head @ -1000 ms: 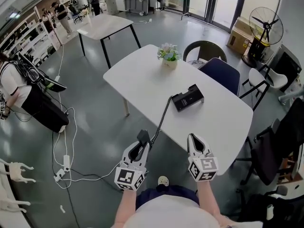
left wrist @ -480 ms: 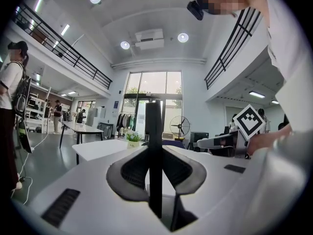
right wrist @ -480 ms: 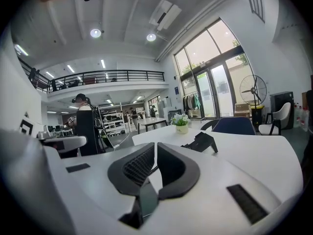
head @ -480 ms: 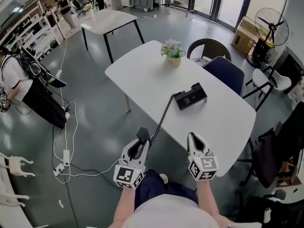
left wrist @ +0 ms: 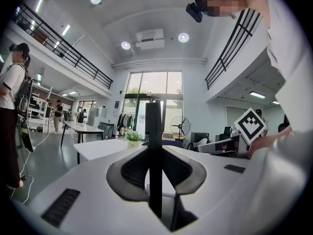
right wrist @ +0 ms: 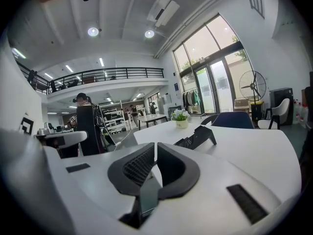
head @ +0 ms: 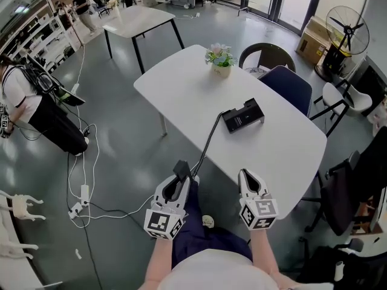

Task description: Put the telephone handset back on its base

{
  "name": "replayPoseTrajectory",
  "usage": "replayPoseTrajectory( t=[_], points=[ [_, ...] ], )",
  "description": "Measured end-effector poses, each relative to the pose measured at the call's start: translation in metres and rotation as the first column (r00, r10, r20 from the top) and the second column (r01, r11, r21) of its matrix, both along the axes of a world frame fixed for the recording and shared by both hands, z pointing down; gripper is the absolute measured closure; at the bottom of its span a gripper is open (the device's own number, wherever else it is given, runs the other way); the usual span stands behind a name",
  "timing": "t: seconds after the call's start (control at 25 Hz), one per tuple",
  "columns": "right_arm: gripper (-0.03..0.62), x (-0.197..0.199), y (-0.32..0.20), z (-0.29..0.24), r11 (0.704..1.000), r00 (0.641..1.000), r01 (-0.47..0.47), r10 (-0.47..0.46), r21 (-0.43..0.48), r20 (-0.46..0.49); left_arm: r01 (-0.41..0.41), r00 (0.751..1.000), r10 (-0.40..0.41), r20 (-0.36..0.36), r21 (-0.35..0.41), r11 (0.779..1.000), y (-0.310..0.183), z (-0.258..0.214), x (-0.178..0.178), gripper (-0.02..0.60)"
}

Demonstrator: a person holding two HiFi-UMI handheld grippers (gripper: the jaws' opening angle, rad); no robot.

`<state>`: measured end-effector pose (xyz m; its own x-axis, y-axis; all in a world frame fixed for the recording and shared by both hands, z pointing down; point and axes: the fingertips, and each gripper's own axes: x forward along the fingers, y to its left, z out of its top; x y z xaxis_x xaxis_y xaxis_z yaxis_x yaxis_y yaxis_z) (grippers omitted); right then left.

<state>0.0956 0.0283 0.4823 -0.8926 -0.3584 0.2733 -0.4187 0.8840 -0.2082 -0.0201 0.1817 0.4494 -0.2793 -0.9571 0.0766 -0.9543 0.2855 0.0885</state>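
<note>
My left gripper (head: 179,180) is shut on the black telephone handset (head: 181,171), held off the near edge of the white table (head: 181,95). In the left gripper view the handset (left wrist: 154,151) stands upright as a thin black bar between the jaws of the left gripper (left wrist: 155,168). A coiled cord (head: 208,144) runs from it across the table to the black telephone base (head: 242,115), which also shows in the right gripper view (right wrist: 196,137). My right gripper (head: 247,182) hangs beside the left one, shut and holding nothing (right wrist: 154,168).
A flower pot (head: 221,59) stands at the table's far end. Chairs (head: 284,86) line the far and right sides. A second table (head: 139,20) is further back. A person (head: 24,110) stands at the left; cables and a power strip (head: 81,201) lie on the floor.
The view has shifted a little, so the table and base sit slightly further up and right. Both grippers keep their places and grip.
</note>
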Motion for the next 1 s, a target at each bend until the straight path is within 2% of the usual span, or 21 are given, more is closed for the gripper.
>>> replayPoseTrajectory(
  t=[0.24, 0.48, 0.68, 1.0],
  points=[
    [0.553, -0.007, -0.004, -0.002, 1.0, 1.0, 0.004, -0.004, -0.001, 0.004, -0.001, 1.0, 0.001, -0.01, 0.002, 1.0, -0.005, 0.001, -0.003, 0.497],
    [0.553, -0.028, -0.017, -0.001, 1.0, 1.0, 0.01, -0.01, -0.001, 0.001, -0.002, 1.0, 0.002, -0.01, -0.003, 1.0, -0.02, 0.002, -0.022, 0.497],
    [0.553, -0.053, -0.034, 0.002, 1.0, 1.0, 0.003, -0.003, 0.001, -0.009, -0.014, 0.999, 0.014, -0.029, -0.004, 1.0, -0.041, 0.008, -0.05, 0.497],
    [0.553, -0.106, -0.079, -0.006, 0.999, 0.999, -0.051, 0.051, 0.003, -0.013, -0.083, 0.996, 0.083, -0.042, -0.007, 0.997, -0.093, 0.004, -0.106, 0.497]
  ],
)
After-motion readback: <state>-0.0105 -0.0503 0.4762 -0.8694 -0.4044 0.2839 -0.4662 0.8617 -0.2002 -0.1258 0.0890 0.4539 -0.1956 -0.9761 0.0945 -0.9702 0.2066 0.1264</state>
